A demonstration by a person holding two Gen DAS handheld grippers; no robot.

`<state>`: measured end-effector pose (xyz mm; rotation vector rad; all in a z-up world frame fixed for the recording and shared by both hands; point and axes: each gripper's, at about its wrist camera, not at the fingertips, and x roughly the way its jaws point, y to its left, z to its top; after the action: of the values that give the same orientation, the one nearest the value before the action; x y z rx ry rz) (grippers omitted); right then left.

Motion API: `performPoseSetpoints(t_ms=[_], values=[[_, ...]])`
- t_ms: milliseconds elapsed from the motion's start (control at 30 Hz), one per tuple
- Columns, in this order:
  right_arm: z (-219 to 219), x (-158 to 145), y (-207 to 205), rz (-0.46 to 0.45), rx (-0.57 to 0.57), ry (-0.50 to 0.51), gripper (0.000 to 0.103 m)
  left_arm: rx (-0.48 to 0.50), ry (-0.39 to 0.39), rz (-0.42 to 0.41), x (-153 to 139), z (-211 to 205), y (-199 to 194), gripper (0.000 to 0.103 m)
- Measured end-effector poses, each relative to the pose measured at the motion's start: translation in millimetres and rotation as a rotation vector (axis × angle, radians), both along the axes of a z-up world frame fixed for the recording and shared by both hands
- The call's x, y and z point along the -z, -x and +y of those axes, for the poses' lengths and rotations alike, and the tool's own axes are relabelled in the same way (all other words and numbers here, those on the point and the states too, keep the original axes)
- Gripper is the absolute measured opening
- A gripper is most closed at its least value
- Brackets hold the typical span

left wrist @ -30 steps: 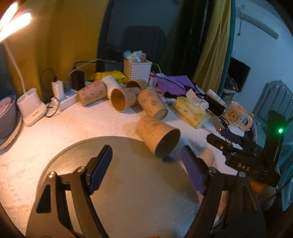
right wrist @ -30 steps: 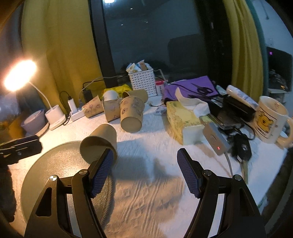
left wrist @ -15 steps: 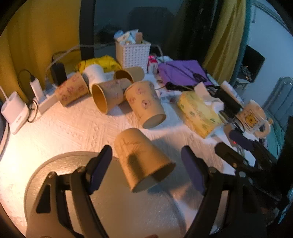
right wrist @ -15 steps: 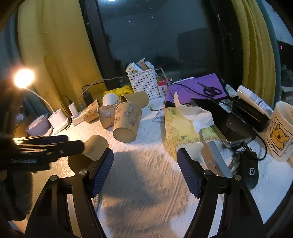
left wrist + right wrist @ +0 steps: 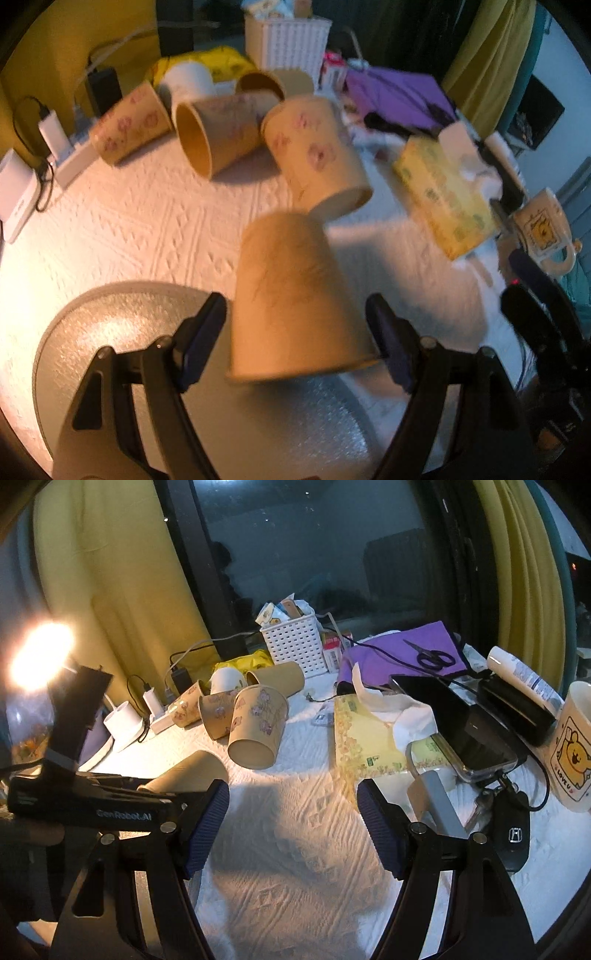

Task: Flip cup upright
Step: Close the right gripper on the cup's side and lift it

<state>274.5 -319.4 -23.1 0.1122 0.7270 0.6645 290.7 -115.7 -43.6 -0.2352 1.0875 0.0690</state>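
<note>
A plain brown paper cup (image 5: 291, 295) lies on its side at the edge of a grey round mat (image 5: 122, 332), its mouth toward the camera. My left gripper (image 5: 295, 332) is open, with its blue pads on either side of the cup's mouth end and not touching it. In the right wrist view the same cup (image 5: 192, 771) is partly hidden behind the left gripper's body (image 5: 92, 805). My right gripper (image 5: 291, 827) is open and empty over the white cloth, right of the cup.
Several patterned paper cups (image 5: 314, 155) lie tipped behind the plain one (image 5: 258, 720). A yellow tissue box (image 5: 369, 734), a phone (image 5: 454, 720), a car key (image 5: 511, 842) and a bear mug (image 5: 572, 749) stand at the right. A white basket (image 5: 295, 646) and chargers (image 5: 51, 133) are at the back.
My left gripper has moved forward and now straddles the plain cup's mouth end. My right gripper has shifted a little; the left gripper's body now covers more of the cup in its view.
</note>
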Motion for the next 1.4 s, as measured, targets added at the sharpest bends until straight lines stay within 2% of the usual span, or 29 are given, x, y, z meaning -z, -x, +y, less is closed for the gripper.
performPoseSetpoints(t_ms=[133,200,367,533,767,1067,1400], values=[[0,4,6,0.020,-0.001,-0.007,0.075,0.023,-0.009,0.041,7,5,2,0.078],[1,5,10,0.026,0.001,-0.006,0.075,0.043,-0.028,0.031,5,5,5,0.072],[4,-1,22,0.012,0.010,0.002,0.075,0.111,-0.060,-0.011,-4,0,14,0.071],[9,-9,37,-0.007,0.017,0.020,0.075,0.162,-0.047,-0.042,-10,-1,32,0.070],[27,-16,72,-0.030,0.011,0.067,0.075,0.245,-0.053,-0.090,-20,4,74,0.070],[59,-20,128,-0.047,0.001,0.107,0.075,0.329,-0.098,-0.144,-19,33,157,0.070],[74,-11,175,-0.043,-0.003,0.115,0.075,0.458,-0.133,-0.171,-6,38,201,0.071]])
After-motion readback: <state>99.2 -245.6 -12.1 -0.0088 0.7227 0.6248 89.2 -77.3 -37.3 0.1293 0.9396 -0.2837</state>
